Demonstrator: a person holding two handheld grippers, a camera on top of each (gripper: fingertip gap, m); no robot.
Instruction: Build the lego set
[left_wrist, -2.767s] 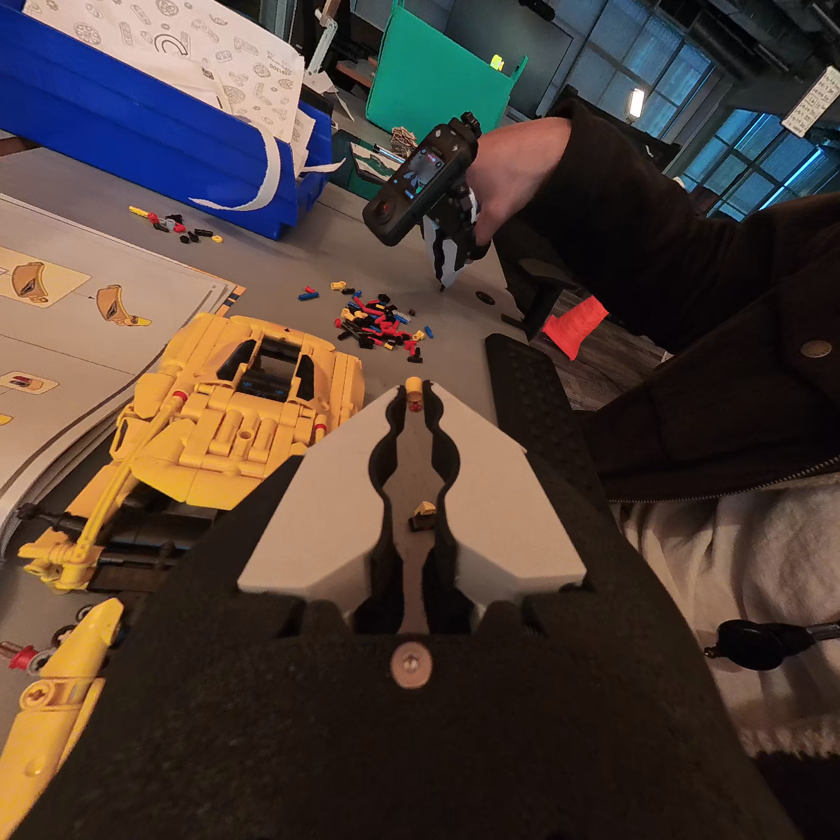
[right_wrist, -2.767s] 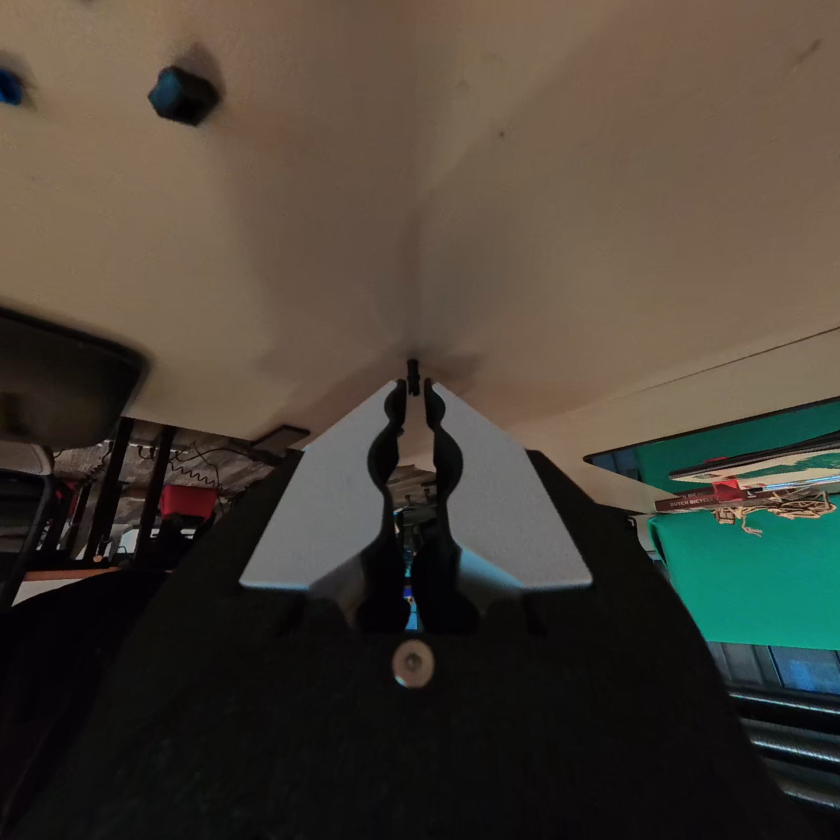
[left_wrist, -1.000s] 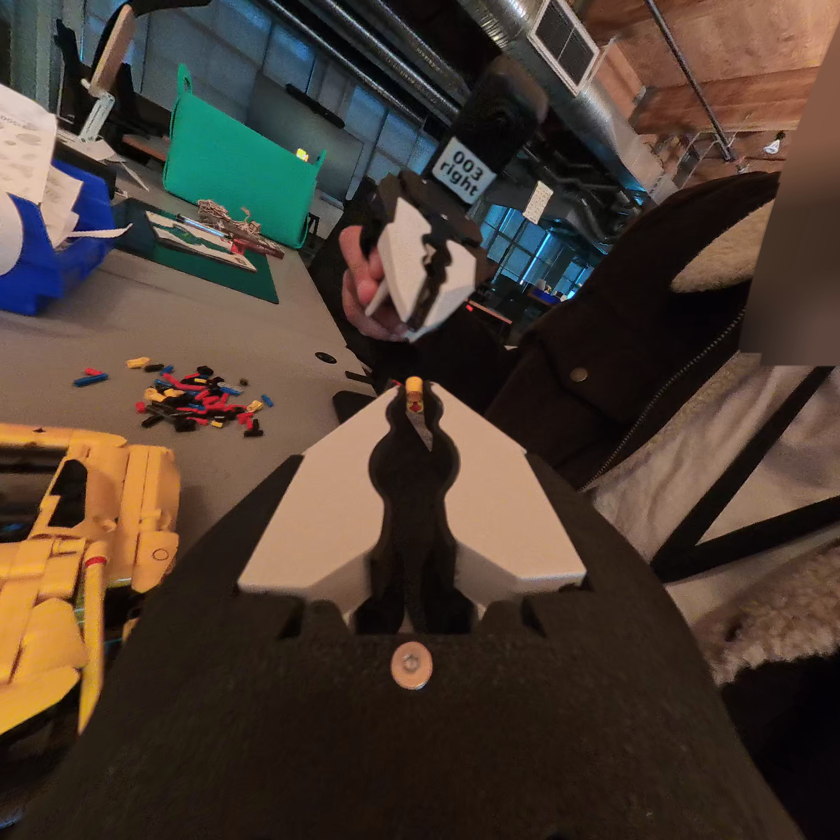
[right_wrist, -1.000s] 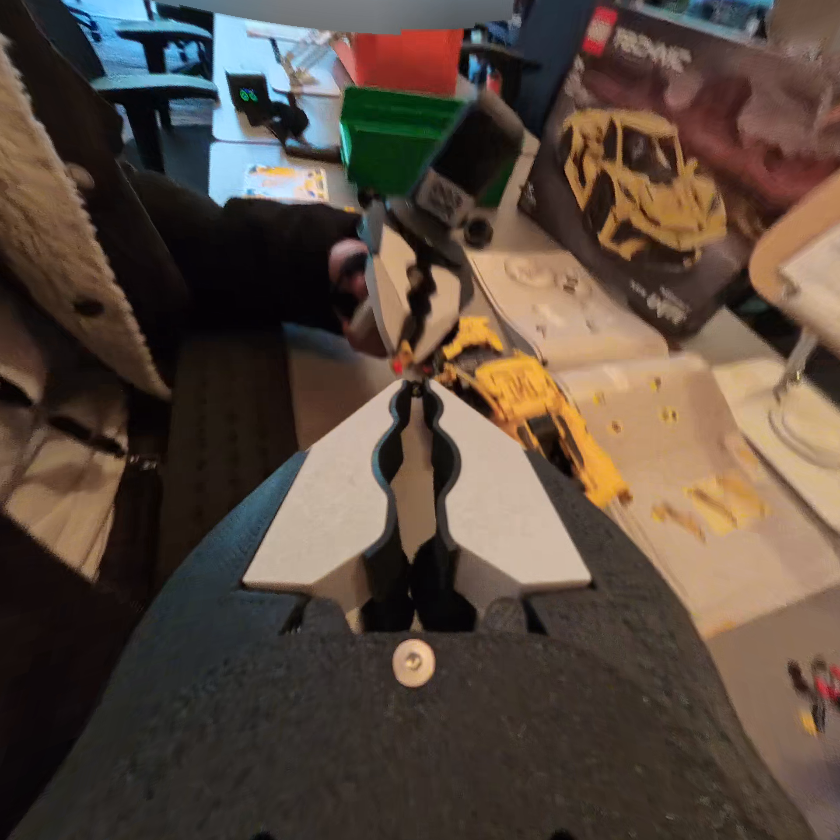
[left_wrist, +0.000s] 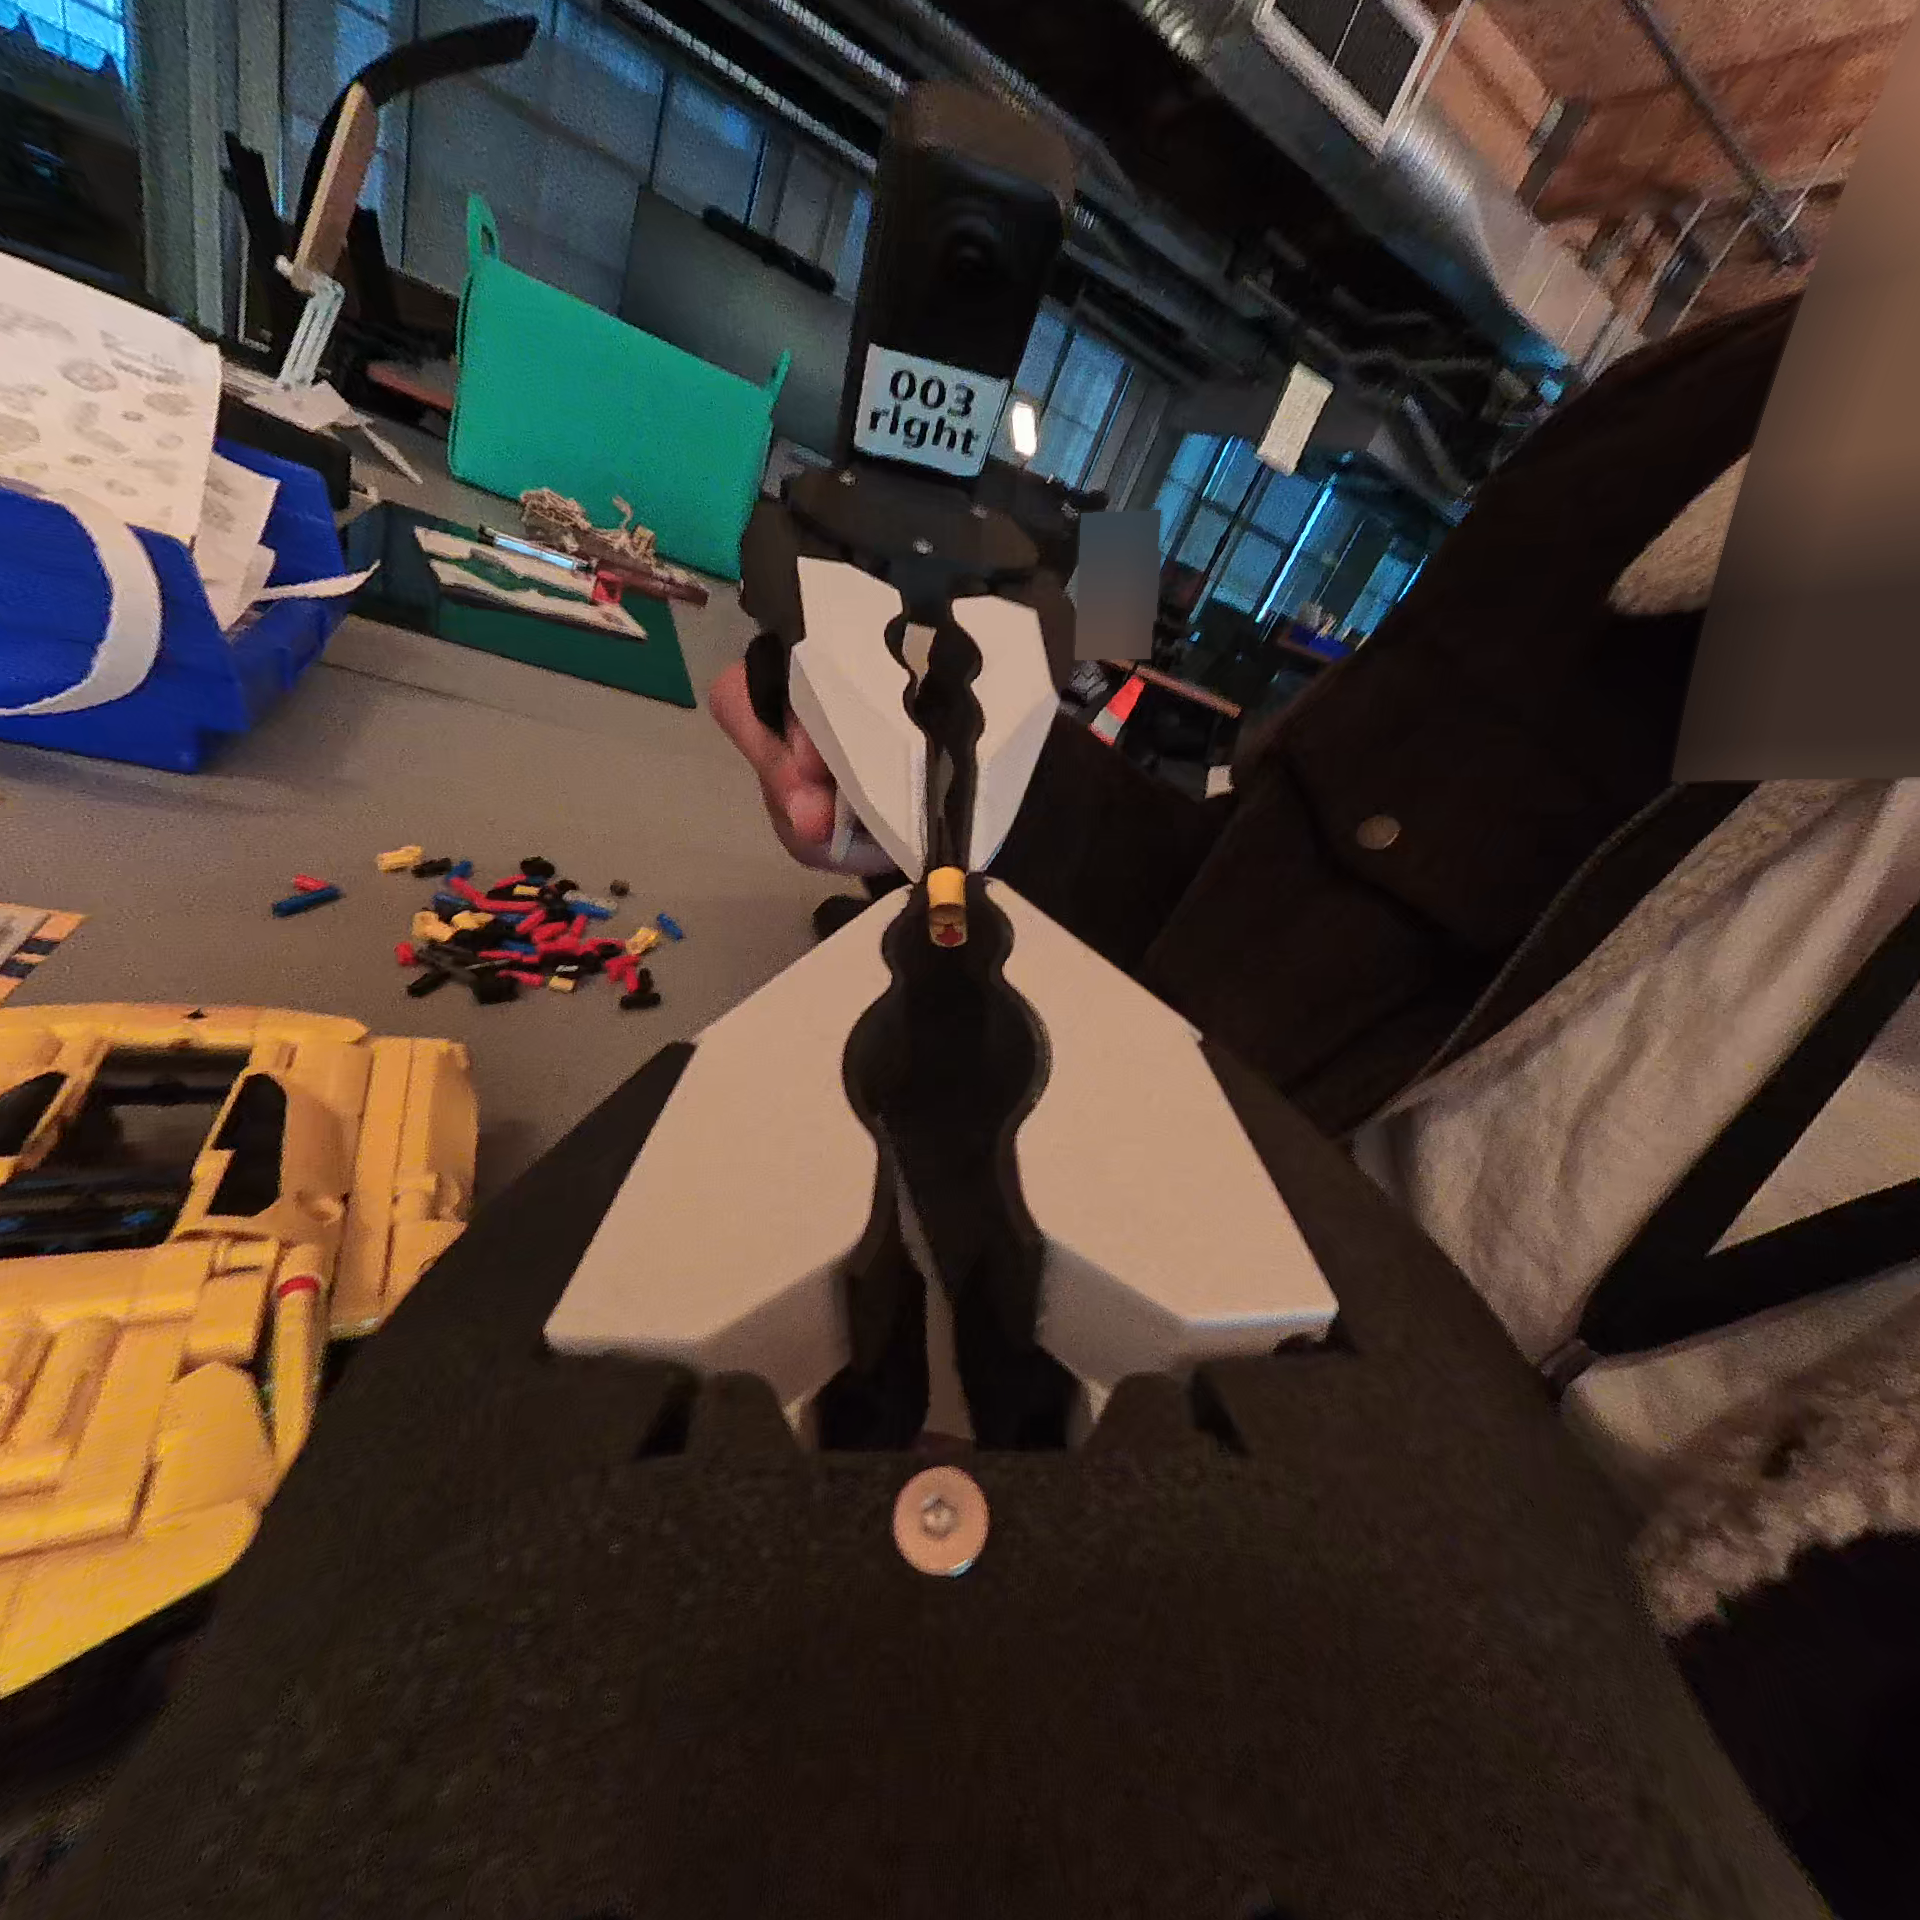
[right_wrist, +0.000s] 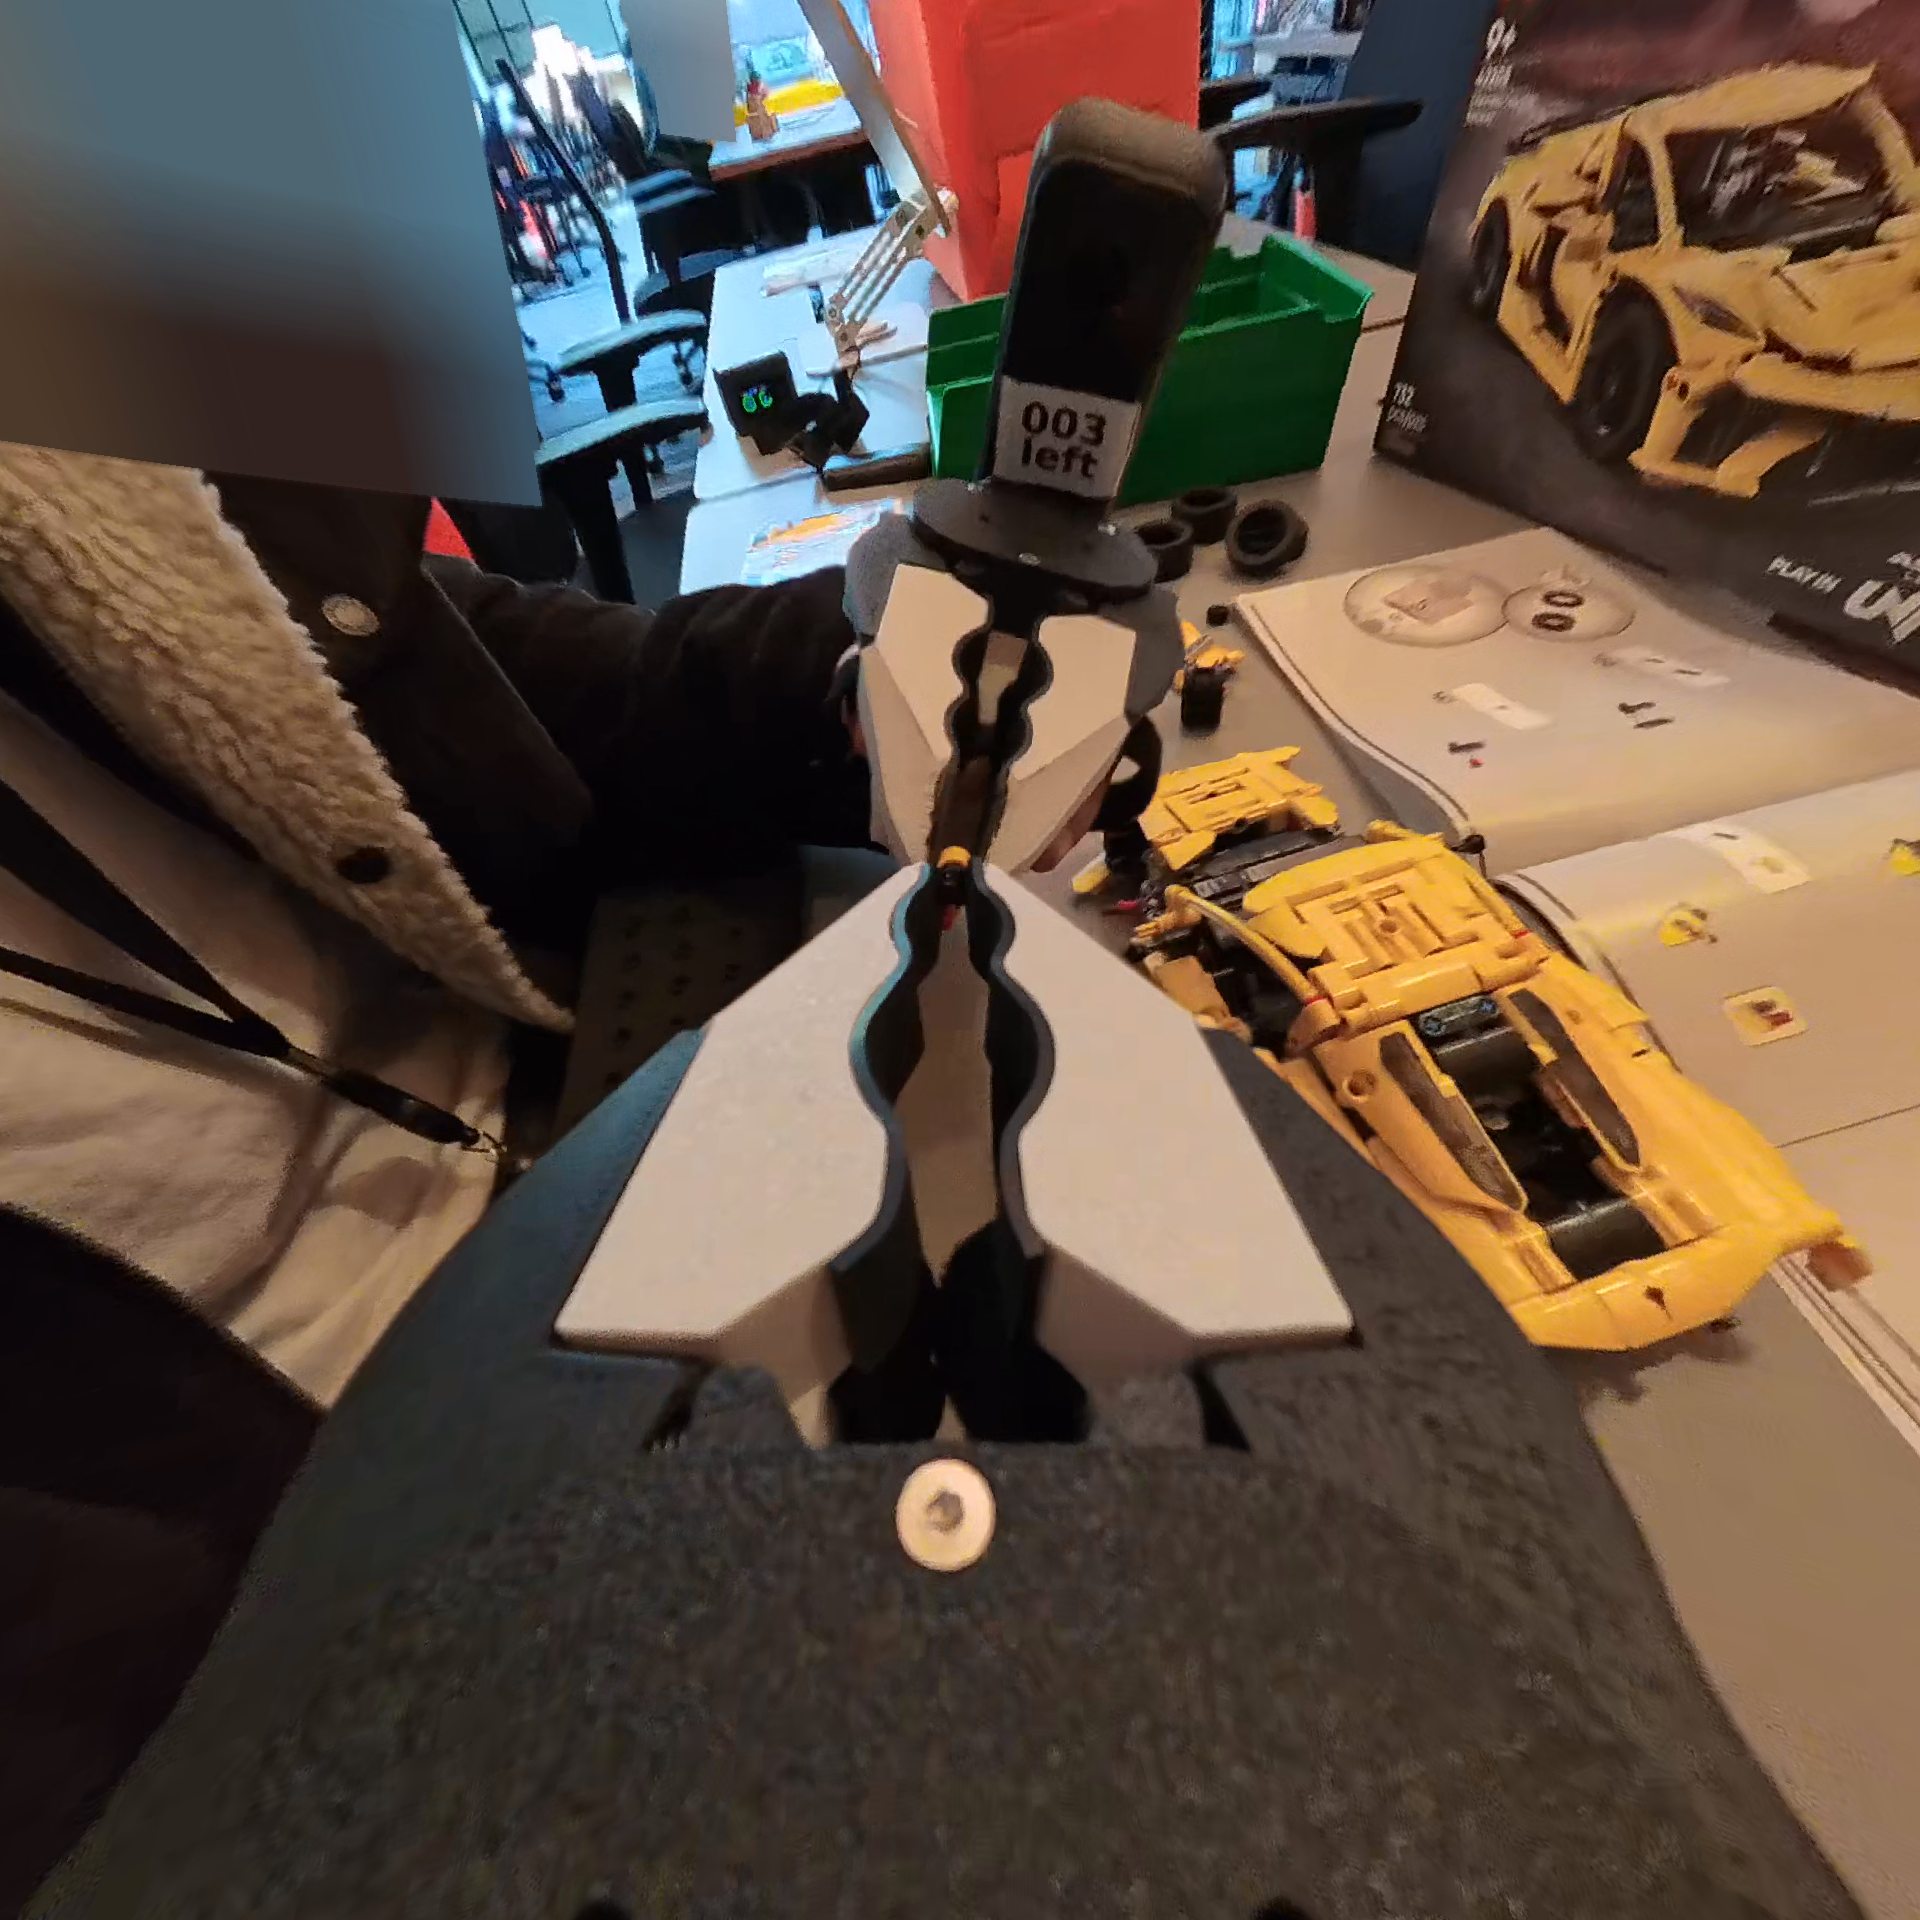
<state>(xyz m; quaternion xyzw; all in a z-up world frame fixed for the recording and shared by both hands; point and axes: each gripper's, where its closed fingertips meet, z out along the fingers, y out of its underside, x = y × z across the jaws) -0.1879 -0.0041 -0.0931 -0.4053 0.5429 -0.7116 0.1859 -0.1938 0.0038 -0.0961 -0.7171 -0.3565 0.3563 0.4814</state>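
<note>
I have the left gripper (left_wrist: 943, 914) pinching a small yellow piece (left_wrist: 943, 902) at its tips, raised clear of the table (left_wrist: 499, 748) so the two tools can meet tip to tip. The right gripper (right_wrist: 943, 883) is pressed together on a thin dark pin (right_wrist: 948, 879) — aimed, I judge, at that piece. Beyond and below them sits the yellow car (right_wrist: 1455, 1049), then the loose parts pile (left_wrist: 520, 940).
</note>
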